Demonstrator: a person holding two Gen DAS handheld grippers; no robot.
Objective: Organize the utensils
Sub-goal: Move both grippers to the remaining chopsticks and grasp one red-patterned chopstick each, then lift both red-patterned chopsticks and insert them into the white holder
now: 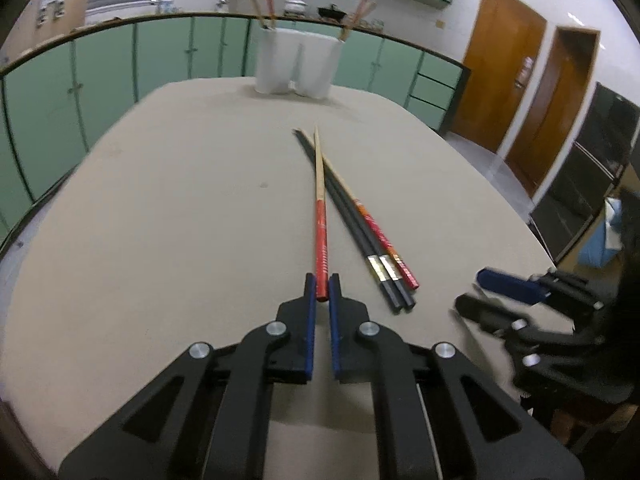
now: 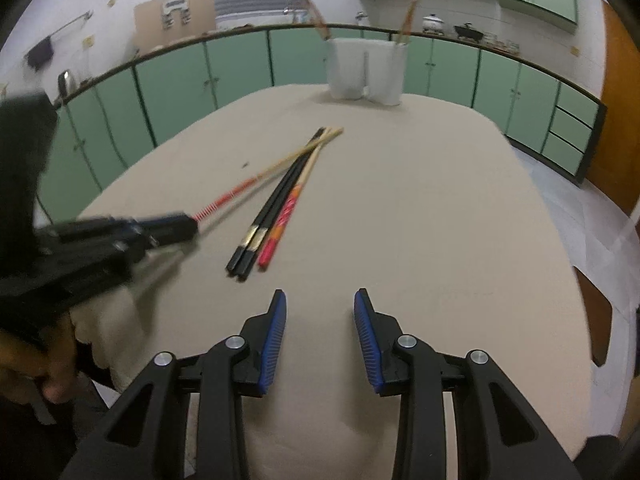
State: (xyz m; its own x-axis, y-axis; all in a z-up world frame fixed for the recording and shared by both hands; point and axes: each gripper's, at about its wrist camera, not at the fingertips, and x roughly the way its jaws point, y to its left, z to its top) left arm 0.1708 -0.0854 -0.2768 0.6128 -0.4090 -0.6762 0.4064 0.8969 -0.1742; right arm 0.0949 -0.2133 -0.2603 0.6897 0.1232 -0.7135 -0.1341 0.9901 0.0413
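1. My left hand-held gripper [image 1: 322, 286] is closed on the red end of one red-handled chopstick [image 1: 320, 216]; its blue pads press on both sides of the stick.
2. This chopstick lies over the pile in the middle of the desk [image 1: 160, 220], and its pale tip points to the far side.
3. Just to the right of it lie two black chopsticks [image 1: 352, 220] with gold bands, and one more red chopstick [image 1: 384, 240] touching them.
4. My right hand-held gripper [image 2: 320, 316] stands partly open over bare desk, on the near side of the pile, with nothing between its pads.
5. At the far edge of the desk stands a white holder [image 1: 296, 64] with two compartments. A few chopsticks stand in each one; I think they are red and wood ones, but they are blurred.
6. In the right wrist view the left gripper is blurred at the left edge.
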